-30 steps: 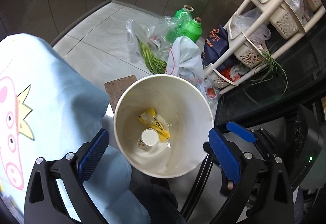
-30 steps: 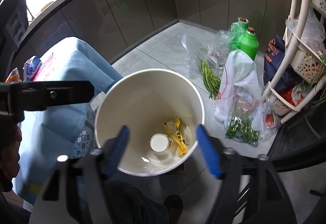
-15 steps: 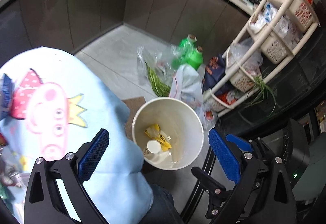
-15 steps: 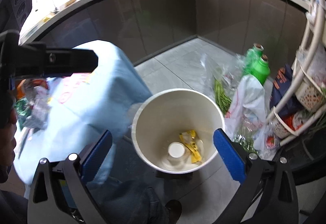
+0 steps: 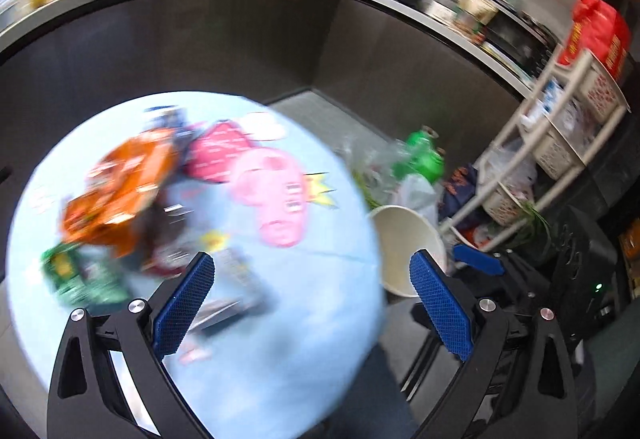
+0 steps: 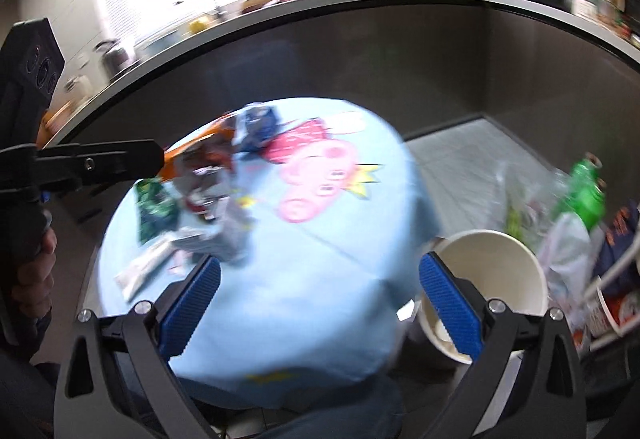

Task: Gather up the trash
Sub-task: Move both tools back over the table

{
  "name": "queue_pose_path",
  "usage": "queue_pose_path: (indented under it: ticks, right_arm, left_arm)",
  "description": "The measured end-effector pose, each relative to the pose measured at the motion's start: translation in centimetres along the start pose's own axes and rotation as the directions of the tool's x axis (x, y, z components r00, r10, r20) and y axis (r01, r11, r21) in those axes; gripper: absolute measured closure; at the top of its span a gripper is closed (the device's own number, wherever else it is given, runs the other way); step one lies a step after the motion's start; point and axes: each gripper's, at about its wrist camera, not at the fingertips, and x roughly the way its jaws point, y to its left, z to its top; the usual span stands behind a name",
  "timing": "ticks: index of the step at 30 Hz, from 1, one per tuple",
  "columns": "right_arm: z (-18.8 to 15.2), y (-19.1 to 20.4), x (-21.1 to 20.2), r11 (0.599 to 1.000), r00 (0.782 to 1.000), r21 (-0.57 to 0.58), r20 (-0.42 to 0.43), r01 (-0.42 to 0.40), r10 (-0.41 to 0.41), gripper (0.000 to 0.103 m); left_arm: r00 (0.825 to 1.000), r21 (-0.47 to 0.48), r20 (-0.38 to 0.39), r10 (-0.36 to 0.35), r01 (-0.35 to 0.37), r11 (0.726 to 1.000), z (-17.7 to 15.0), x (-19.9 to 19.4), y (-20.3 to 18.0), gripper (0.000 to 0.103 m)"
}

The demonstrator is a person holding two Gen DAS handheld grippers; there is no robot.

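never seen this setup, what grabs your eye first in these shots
A round table in a light blue cartoon-pig cloth fills the middle, with a blurred heap of crinkly wrappers on its left side. A white bucket stands on the floor at its right edge, with green bottles behind.

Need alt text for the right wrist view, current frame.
Motion-blurred fisheye: the right tool, its blue pads wide apart and empty, points at a round table under a light blue cartoon-pig cloth with a heap of crumpled wrappers on its left. A white bin stands on the floor at right; the left tool's black arm crosses at left.
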Motion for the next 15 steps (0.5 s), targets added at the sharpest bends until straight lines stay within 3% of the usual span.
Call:
queue_pose_path:
  ticks: [9,15]
  right_arm:
    - [0.8,7.6,3.8,0.984,0.99,-0.138,-0.106,-0.111,0.097,0.003]
    - [0.9,10.3,6.3,0.968,0.981,-0.211,-0.164,-0.136,0.102,0.004]
  left_arm:
    - [0.99,-0.127,0.016,0.14,-0.137,0.982,-5.4,-5.3,9.6,0.009]
    - [0.99,-0.193,-0.041,0.136,-0.141,0.971,-8.7,-5.2,13.4,0.009]
